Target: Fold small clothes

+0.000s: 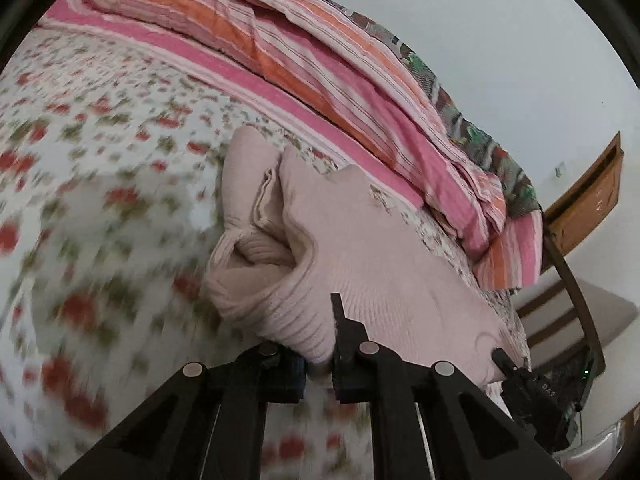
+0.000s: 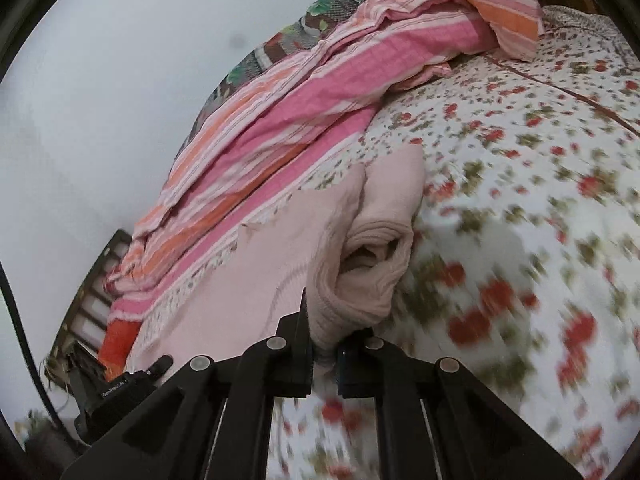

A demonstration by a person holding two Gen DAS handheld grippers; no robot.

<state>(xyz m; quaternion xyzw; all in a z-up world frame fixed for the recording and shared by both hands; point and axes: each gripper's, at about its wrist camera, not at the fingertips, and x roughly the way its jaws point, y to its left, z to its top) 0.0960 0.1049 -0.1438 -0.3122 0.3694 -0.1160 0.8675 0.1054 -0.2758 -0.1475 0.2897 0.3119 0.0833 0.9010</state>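
Note:
A pale pink ribbed knit garment is stretched above the floral bedsheet. My left gripper is shut on its ribbed hem at one corner, where the cloth bunches into folds. In the same view the tip of the other gripper pinches the opposite corner. In the right wrist view the same garment hangs between the two grippers, and my right gripper is shut on its bunched ribbed edge. The left gripper shows there at the lower left, holding the far corner.
A striped pink and orange quilt is heaped along the wall side of the bed, also as the striped quilt. A wooden chair stands beyond the bed's end. The floral sheet is blurred by motion.

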